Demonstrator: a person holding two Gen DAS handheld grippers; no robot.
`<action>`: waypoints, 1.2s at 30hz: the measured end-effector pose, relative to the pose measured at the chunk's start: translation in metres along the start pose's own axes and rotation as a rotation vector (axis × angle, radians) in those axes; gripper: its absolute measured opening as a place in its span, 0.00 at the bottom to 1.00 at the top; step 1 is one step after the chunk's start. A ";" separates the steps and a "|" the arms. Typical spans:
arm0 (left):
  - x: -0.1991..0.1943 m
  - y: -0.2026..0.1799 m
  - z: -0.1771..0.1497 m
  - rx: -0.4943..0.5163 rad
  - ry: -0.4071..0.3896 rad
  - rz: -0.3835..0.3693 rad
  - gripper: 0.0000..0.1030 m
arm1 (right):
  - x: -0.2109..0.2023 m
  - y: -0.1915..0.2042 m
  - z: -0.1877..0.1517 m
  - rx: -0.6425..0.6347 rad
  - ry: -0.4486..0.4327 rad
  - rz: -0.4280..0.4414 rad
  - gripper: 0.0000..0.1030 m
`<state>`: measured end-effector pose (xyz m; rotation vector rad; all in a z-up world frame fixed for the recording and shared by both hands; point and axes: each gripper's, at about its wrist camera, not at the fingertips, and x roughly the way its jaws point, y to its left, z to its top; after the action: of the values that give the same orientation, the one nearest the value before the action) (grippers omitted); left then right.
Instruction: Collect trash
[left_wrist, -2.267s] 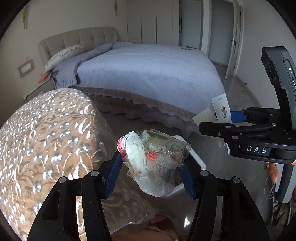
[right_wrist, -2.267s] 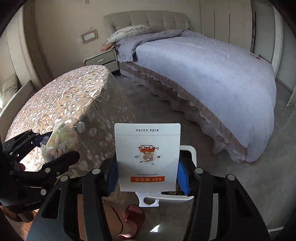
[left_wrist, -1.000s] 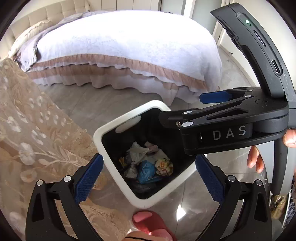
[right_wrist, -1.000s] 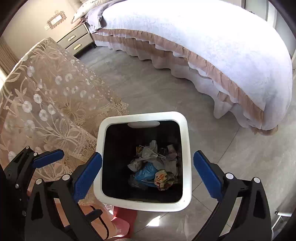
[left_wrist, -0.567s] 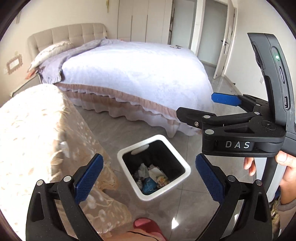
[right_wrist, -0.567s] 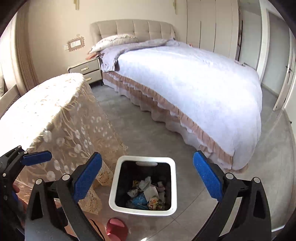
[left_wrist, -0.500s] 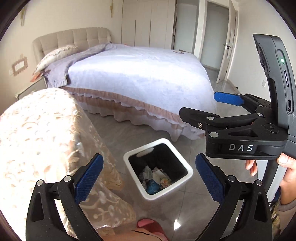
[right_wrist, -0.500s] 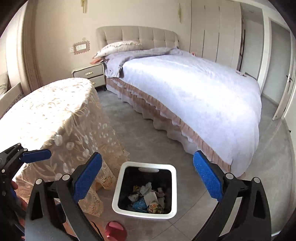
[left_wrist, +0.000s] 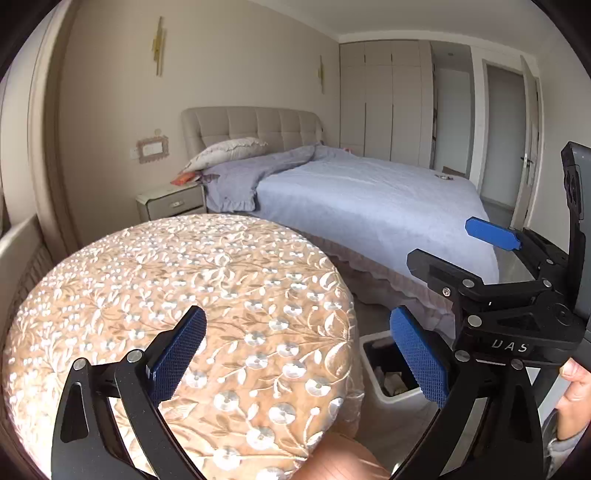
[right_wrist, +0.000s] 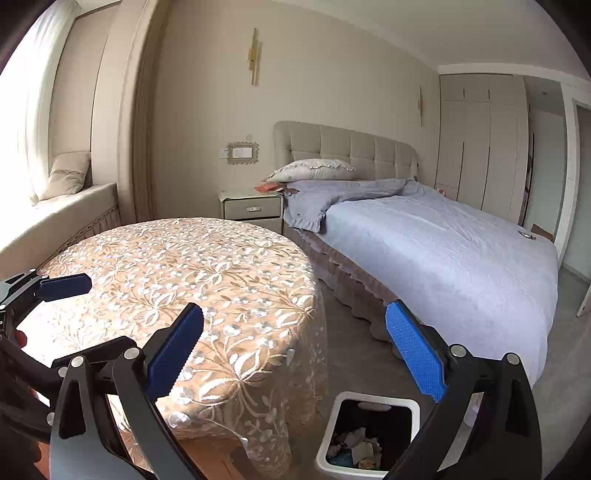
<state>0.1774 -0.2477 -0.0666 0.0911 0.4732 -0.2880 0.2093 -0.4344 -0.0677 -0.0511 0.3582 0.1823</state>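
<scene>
A white trash bin (right_wrist: 369, 434) with a black inside stands on the floor between the round table and the bed, with crumpled trash (right_wrist: 354, 448) in it. It also shows in the left wrist view (left_wrist: 384, 373), partly behind a finger. My left gripper (left_wrist: 295, 350) is open and empty, held above the table's near edge. My right gripper (right_wrist: 295, 347) is open and empty, above the table edge and the bin. Each gripper shows at the side of the other's view.
A round table with a floral lace cloth (right_wrist: 184, 266) fills the near left. A bed with a grey-blue cover (right_wrist: 443, 240) lies to the right. A nightstand (right_wrist: 251, 206) stands by the headboard. A window seat (right_wrist: 55, 206) is at far left. Grey floor runs between table and bed.
Both grippers let their trash go into the bin, then rose and tilted up from the bin toward the table and bed. The bin has slid to the lower edge of both views.
</scene>
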 end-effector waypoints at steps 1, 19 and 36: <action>-0.007 0.009 0.000 -0.010 -0.011 0.024 0.95 | -0.003 0.010 0.003 -0.005 -0.014 0.012 0.96; -0.136 0.116 -0.023 -0.096 -0.105 0.237 0.95 | -0.053 0.154 0.033 0.002 -0.168 0.081 0.96; -0.162 0.129 -0.027 -0.152 -0.156 0.242 0.95 | -0.078 0.172 0.037 -0.003 -0.220 0.059 0.96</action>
<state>0.0663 -0.0794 -0.0129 -0.0225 0.3241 -0.0212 0.1180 -0.2754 -0.0086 -0.0235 0.1403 0.2445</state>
